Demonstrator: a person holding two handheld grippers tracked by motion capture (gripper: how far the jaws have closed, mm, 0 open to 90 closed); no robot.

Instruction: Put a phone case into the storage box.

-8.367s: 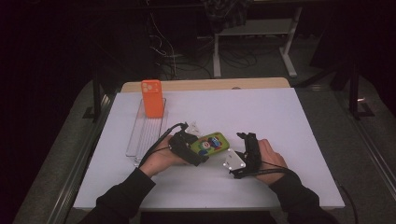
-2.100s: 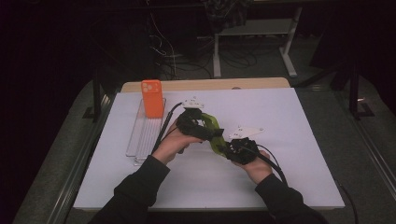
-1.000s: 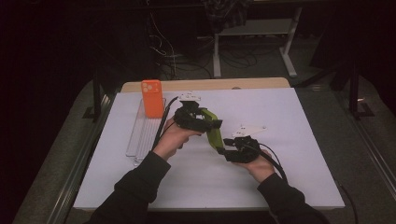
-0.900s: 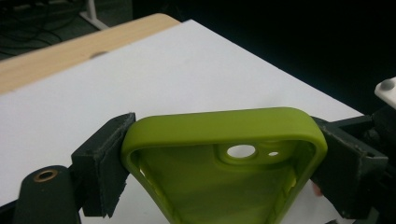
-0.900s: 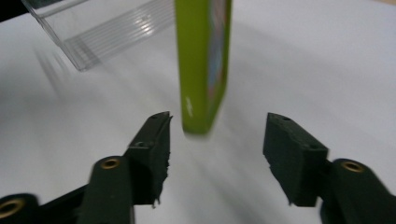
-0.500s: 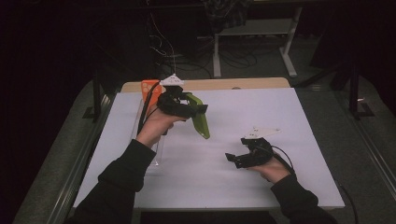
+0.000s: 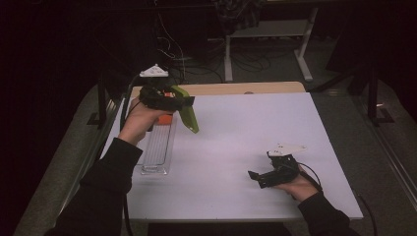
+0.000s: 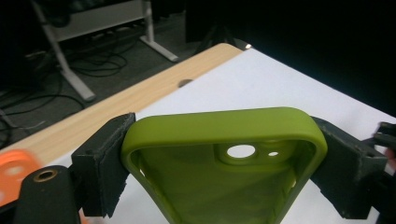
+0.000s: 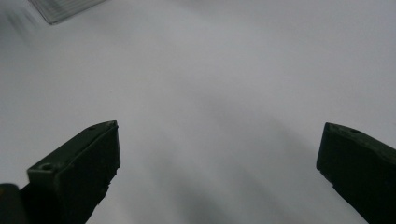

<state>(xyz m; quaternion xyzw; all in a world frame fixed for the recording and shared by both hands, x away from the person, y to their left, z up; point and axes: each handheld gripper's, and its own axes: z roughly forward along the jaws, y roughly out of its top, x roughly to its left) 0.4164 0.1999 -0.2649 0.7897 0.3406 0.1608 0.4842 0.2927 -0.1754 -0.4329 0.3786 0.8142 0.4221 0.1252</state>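
White tabletop (image 7: 236,147): my left gripper (image 7: 183,102) now lifts the clamped olive-green silicone phone case (image 7: 187,114) clear toward the far-left tray side, while my right gripper (image 7: 255,177), jaws just opened wide and empty, has let go, so the hand-over looks complete.

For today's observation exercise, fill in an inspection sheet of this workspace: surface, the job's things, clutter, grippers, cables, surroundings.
Surface: white table top with a wooden strip along its far edge, bare in the middle.
Job's things: green phone case, clamped by its sides and lifted off the table, its inside and camera hole facing the left gripper view.
Clutter: clear ribbed tray near the left edge; orange object at its far end, partly hidden.
Grippers: left hand-held gripper shut on the case; right hand-held gripper low over the table, jaws just opened wide, nothing between them.
Cables: one trails from each gripper; more lie on the floor beyond.
Surroundings: dark room, a white-legged frame behind the table.
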